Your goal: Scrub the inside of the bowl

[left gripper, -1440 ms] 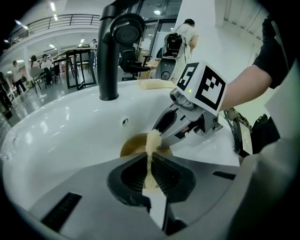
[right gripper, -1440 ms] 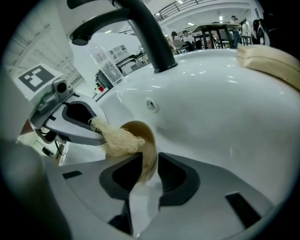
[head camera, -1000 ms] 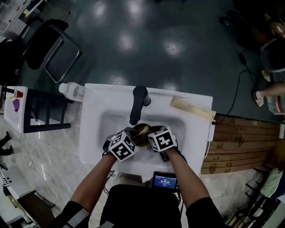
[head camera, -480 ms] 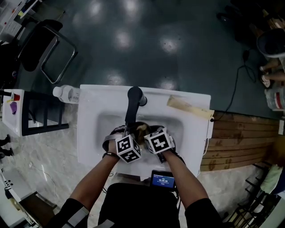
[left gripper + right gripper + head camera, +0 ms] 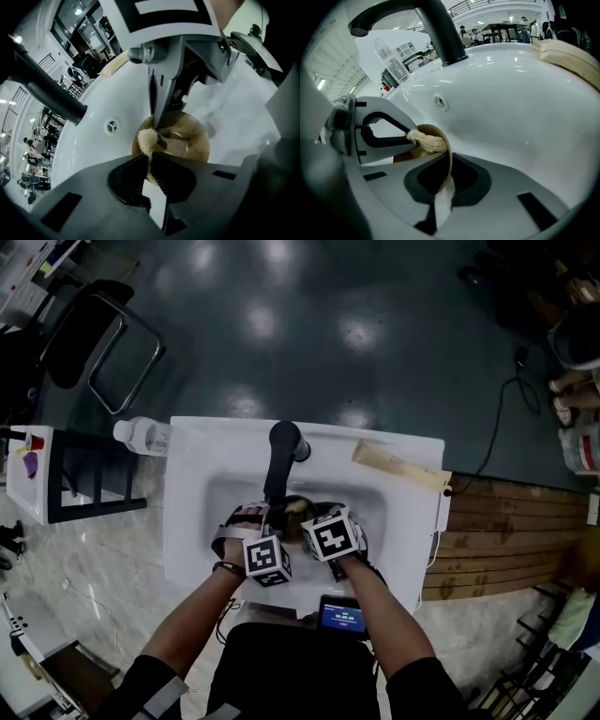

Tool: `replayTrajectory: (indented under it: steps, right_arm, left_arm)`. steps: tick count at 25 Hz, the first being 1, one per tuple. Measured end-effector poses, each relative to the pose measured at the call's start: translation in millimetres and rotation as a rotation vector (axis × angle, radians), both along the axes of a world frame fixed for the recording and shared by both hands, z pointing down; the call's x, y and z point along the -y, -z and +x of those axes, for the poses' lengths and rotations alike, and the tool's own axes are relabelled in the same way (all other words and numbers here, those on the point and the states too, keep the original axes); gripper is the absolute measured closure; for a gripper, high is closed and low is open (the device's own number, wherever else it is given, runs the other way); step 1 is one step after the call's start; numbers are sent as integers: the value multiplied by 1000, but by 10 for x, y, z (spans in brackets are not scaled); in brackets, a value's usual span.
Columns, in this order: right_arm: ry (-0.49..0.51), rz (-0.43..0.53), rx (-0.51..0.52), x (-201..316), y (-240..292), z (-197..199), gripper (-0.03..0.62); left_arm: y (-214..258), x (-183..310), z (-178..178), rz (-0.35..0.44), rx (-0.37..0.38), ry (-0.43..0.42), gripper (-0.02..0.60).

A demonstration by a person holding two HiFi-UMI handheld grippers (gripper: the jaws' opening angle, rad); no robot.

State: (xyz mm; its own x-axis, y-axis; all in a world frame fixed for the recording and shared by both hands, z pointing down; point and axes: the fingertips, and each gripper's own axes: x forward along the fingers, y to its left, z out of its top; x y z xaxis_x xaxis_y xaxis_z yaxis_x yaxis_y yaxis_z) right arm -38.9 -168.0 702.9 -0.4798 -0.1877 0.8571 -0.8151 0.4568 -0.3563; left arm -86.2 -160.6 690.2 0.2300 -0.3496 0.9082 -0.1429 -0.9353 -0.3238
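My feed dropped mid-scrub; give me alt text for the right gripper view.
The right gripper clamps the rim of the brown bowl while the left gripper holds a pale scrub pad inside it. Behind are the white sink and black faucet.

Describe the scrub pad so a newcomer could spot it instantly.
Find the white sink under the black faucet; a brown bowl is in its basin. Inside that bowl, the left gripper pinches the scrub pad. It is the only pale, fuzzy, fibrous wad among hard, smooth surfaces.

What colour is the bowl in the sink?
The bowl is brown; the left gripper view shows it best.
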Motion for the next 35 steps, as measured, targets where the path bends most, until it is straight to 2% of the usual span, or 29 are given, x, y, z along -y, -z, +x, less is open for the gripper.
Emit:
replayTrajectory:
  steps: [8, 18, 24, 32, 35]
  right_arm:
    - [-24, -22, -6, 1, -29, 39, 576]
    - [-65, -61, 23, -22, -50, 59, 576]
    - [-81, -75, 35, -18, -47, 53, 576]
    - [-56, -66, 40, -18, -25, 34, 576]
    - [-35, -61, 52, -33, -5, 33, 576]
  left_arm:
    - [48, -188, -81, -25, 37, -56, 561]
    - [126, -471, 92, -66, 5, -66, 561]
    - [108, -655, 286, -161, -44, -68, 563]
    - [-15, -693, 424, -219, -30, -101, 563]
    - [19, -618, 482, -212, -29, -110, 563]
